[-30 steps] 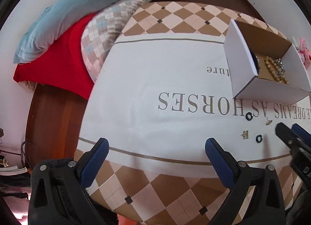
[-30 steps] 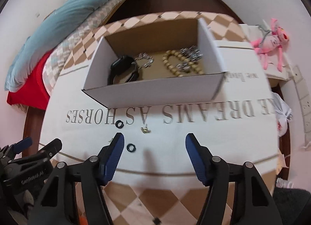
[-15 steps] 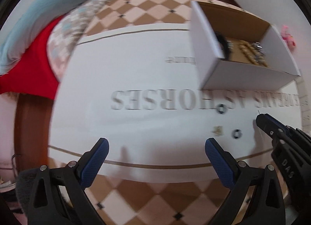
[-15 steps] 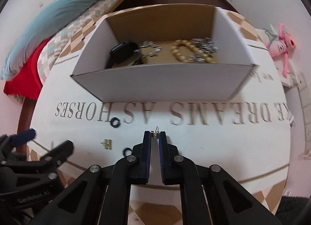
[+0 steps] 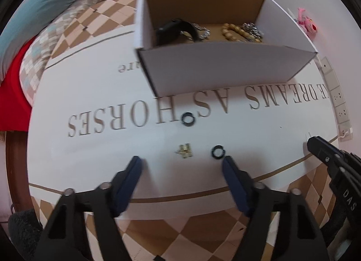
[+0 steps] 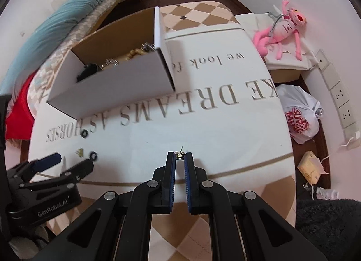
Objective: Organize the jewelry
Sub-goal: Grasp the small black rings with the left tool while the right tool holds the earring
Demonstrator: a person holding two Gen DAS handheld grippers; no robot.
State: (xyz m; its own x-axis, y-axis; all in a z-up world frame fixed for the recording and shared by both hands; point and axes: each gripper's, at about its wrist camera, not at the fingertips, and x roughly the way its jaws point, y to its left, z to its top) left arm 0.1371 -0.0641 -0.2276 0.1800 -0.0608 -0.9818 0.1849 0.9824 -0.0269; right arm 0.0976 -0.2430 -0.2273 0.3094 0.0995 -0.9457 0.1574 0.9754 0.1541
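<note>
Up front on the left wrist view, my left gripper (image 5: 181,166) gapes wide and empty around the gold earring (image 5: 185,148), ready to close. Through the right wrist view, my right gripper (image 6: 179,156) pinches a small earring (image 6: 180,154), bound for the box (image 6: 117,80).

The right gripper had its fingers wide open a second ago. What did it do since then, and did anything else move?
The right gripper shut on the small gold earring and lifted it off the cloth, swinging right of the box. The left gripper, open, moved in toward the other gold earring. That earring, the two black rings and the jewelry in the box stayed put.
</note>
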